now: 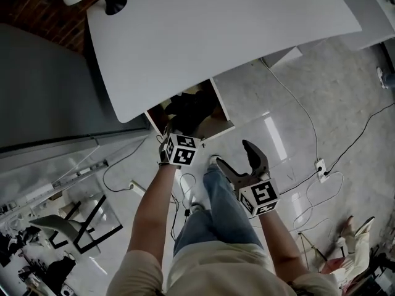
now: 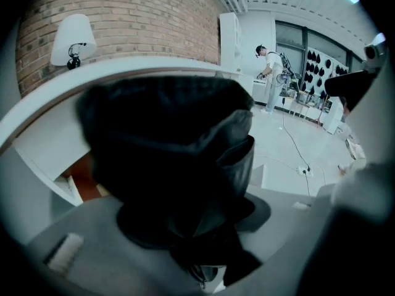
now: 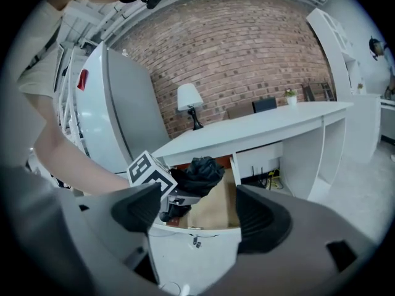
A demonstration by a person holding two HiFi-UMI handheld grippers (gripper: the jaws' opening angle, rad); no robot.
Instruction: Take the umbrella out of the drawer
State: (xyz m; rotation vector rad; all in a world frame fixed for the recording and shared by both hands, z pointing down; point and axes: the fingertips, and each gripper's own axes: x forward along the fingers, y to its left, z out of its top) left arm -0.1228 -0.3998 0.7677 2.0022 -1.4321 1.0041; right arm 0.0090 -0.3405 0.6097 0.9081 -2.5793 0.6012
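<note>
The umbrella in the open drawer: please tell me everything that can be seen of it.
The umbrella is black and folded into a crumpled bundle of slightly shiny fabric; no handle or ribs show. It sits in the open drawer under the white desk, and its top rises above the drawer's rim. The left tool is closed on its lower part.

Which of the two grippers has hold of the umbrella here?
The left gripper: its jaws are closed on the black umbrella at the open drawer. The right gripper hangs back, jaws apart and empty.
</note>
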